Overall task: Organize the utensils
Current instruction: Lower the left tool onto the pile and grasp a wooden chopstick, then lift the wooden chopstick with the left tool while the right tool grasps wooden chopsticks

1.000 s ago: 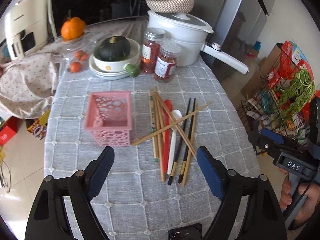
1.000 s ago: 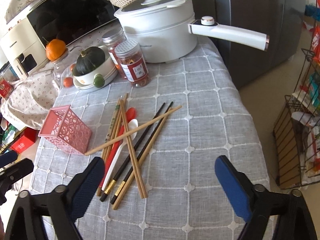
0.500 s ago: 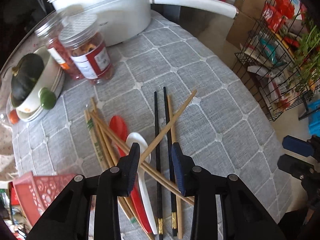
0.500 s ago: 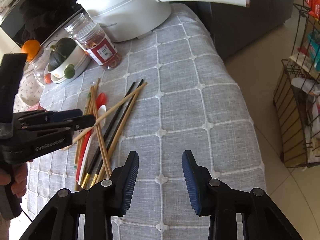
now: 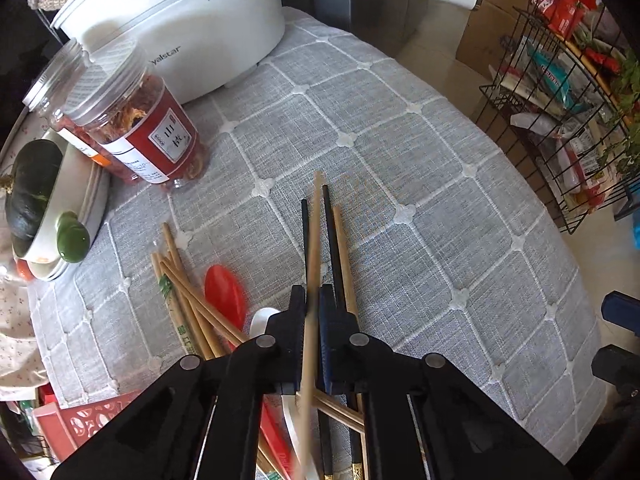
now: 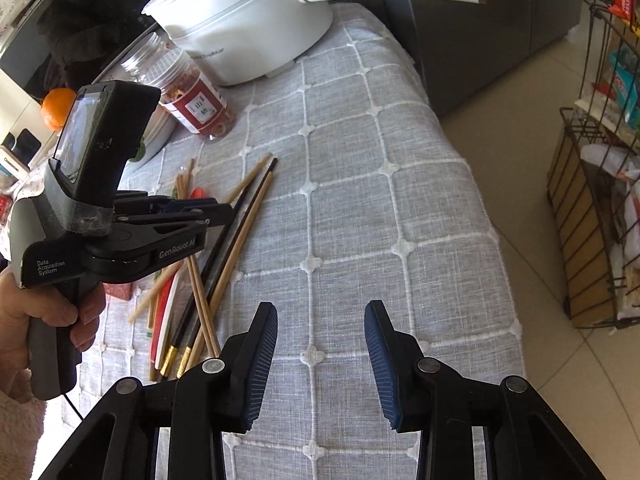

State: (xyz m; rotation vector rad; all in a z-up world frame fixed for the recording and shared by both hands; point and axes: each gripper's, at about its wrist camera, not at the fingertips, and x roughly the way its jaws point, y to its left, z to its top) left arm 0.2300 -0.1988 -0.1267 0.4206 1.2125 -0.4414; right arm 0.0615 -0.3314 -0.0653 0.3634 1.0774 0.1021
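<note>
pinching a single pale wooden chopstick [image 5: 315,240] between its pads, my left gripper [image 5: 313,300] is clamped tight, the stick running straight out ahead past the fingertips and back under the frame toward the camera. from the right wrist view i see the same left gripper [image 6: 224,210] angled down over the pile, a hand [image 6: 36,312] wrapped round its grip. my right gripper [image 6: 321,344] sits with its jaws partly apart and nothing between them, only bare grey checked tablecloth [image 6: 360,200] below. around the held stick the rest of the utensils lie in a loose heap on the cloth: two black chopsticks [image 5: 328,232] on either side of it, with gold bands at their near ends in the right wrist view, another plain wooden one [image 5: 342,248] just beside them, a bundle of bamboo chopsticks [image 5: 180,280] with green print fanned out to the left, a red spoon [image 5: 224,292] and a white spoon [image 5: 262,318] partly hidden under my fingers. the pink basket [image 5: 92,424] shows only as a corner at the lower left. further off stand a jar with a red label [image 5: 140,128], a white pot [image 5: 192,20] with a long handle, and a bowl holding a dark squash [image 5: 32,192].
</note>
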